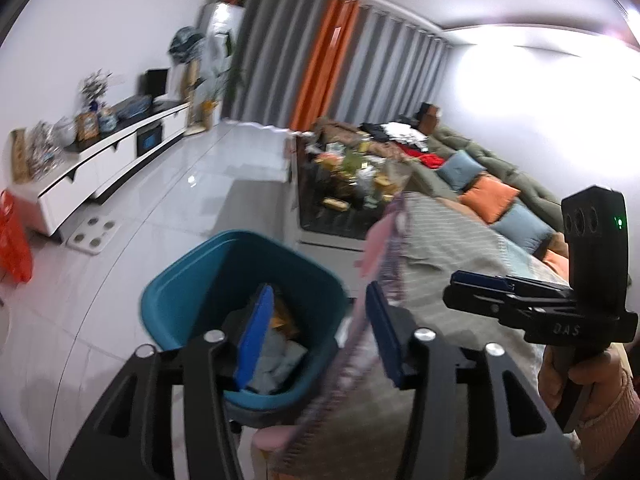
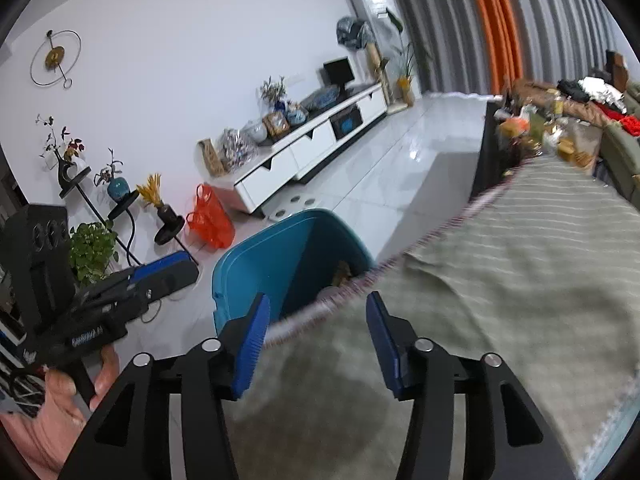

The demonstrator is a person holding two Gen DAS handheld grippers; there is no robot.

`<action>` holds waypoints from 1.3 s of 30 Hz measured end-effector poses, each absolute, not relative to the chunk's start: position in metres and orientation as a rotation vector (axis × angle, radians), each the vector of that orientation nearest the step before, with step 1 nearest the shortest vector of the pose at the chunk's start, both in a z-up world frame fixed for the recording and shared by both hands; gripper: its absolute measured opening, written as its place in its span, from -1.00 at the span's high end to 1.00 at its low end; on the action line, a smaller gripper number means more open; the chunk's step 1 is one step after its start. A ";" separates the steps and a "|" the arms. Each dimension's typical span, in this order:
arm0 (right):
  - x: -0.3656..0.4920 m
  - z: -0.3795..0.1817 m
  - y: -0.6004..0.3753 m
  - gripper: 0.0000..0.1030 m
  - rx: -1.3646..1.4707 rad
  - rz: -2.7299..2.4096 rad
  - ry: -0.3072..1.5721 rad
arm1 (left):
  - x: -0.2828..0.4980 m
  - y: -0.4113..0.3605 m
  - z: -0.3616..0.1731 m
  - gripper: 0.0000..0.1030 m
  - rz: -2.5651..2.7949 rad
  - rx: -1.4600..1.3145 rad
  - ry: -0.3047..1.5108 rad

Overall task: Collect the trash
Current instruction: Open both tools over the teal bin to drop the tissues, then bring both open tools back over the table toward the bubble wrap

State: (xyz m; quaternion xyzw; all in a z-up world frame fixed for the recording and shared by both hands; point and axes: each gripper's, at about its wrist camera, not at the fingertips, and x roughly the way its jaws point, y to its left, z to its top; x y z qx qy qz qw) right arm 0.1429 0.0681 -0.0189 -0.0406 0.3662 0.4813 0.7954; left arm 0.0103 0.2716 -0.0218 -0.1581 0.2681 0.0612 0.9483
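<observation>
Trash (image 1: 280,344) lies in the teal bin (image 1: 192,280) on the floor, beside the striped cloth (image 1: 440,248); left gripper (image 1: 316,332) hangs half open over the bin, empty; right gripper (image 2: 318,344) stands half open across the cloth's fringe (image 2: 340,300), pads clear of it.

The teal bin (image 1: 192,288) is partly hidden by a blue gripper pad and the fringed edge of a striped grey cloth (image 1: 444,248); its contents are too smeared to name. Items crowding the dark coffee table (image 1: 352,184) blur together. The person's hand (image 1: 576,376) is cut off at the right edge.
</observation>
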 end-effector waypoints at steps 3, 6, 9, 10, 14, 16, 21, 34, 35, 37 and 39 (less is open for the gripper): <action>0.135 -0.010 0.031 -0.06 -0.077 0.990 0.752 | 0.012 0.243 -0.015 -0.15 0.047 -0.286 0.522; 0.130 -0.001 -0.010 -0.06 -0.044 0.930 0.724 | 0.020 0.212 -0.011 -0.20 -0.035 -0.255 0.509; 0.123 0.006 -0.052 -0.07 -0.012 0.861 0.702 | 0.031 0.177 -0.010 -0.21 -0.129 -0.228 0.507; 0.120 0.007 -0.066 -0.07 -0.008 0.832 0.697 | 0.036 0.166 -0.010 -0.21 -0.160 -0.220 0.512; 0.117 0.006 -0.117 -0.07 0.030 0.730 0.685 | 0.053 0.121 -0.016 -0.22 -0.264 -0.188 0.546; 0.113 0.006 -0.144 -0.07 0.034 0.652 0.675 | 0.061 0.098 -0.020 -0.22 -0.314 -0.172 0.564; 0.108 0.003 -0.216 -0.07 0.089 0.488 0.667 | 0.078 0.052 -0.030 -0.22 -0.406 -0.141 0.610; 0.121 -0.045 -0.334 -0.31 0.150 0.163 0.805 | 0.095 -0.036 -0.035 -0.22 -0.570 -0.057 0.658; 0.124 -0.052 -0.335 -0.24 0.151 0.164 0.822 | 0.095 -0.041 -0.037 -0.21 -0.577 -0.054 0.662; 0.124 -0.058 -0.341 0.25 0.182 0.174 0.839 | 0.095 -0.045 -0.037 -0.22 -0.585 -0.050 0.669; 0.120 -0.053 -0.350 0.57 0.221 0.192 0.807 | 0.096 -0.049 -0.038 -0.22 -0.592 -0.047 0.675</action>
